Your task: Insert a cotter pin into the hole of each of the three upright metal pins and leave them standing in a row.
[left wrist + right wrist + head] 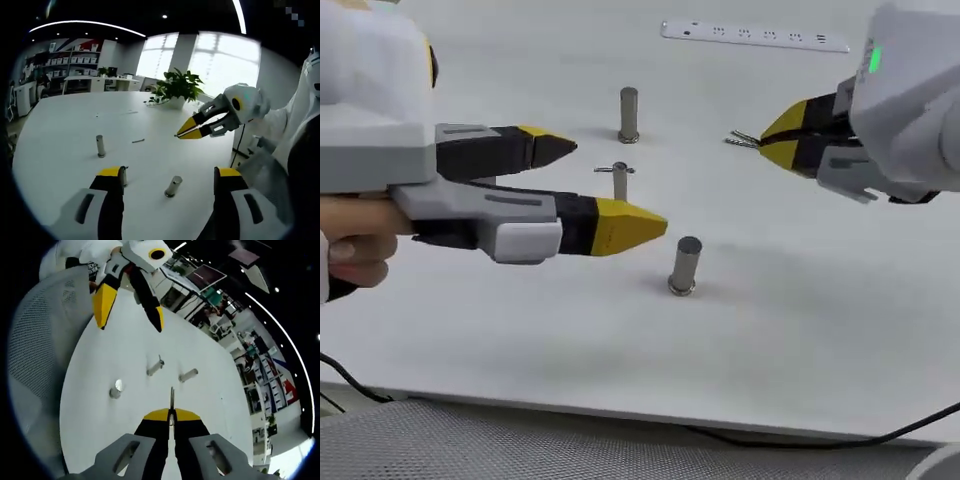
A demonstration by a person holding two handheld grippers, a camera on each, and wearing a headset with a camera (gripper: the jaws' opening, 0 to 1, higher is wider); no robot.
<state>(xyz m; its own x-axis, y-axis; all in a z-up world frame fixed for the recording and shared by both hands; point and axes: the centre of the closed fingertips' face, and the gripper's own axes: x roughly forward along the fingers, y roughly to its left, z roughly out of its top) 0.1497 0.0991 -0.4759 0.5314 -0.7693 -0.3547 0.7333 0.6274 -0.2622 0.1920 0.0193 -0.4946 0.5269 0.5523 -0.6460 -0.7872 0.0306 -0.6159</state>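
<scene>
Three upright metal pins stand on the white table: a far pin [628, 115], a middle pin [620, 186] and a near pin [685, 265]. A cotter pin [614, 169] sits across the middle pin's top. My left gripper [620, 187] is open, its yellow-tipped jaws on either side of the middle pin and above the table. My right gripper [767, 140] hovers to the right, shut on a second cotter pin [744, 139] that sticks out of its tips [172, 399]. In the left gripper view the near pin [173, 186] stands between my open jaws, and a loose cotter pin [138, 141] lies farther back.
A white power strip [755, 36] lies along the far side of the table. A black cable [790, 440] runs along the near edge, over a grey mesh surface [470, 440]. A potted plant [175, 90] stands at the far end.
</scene>
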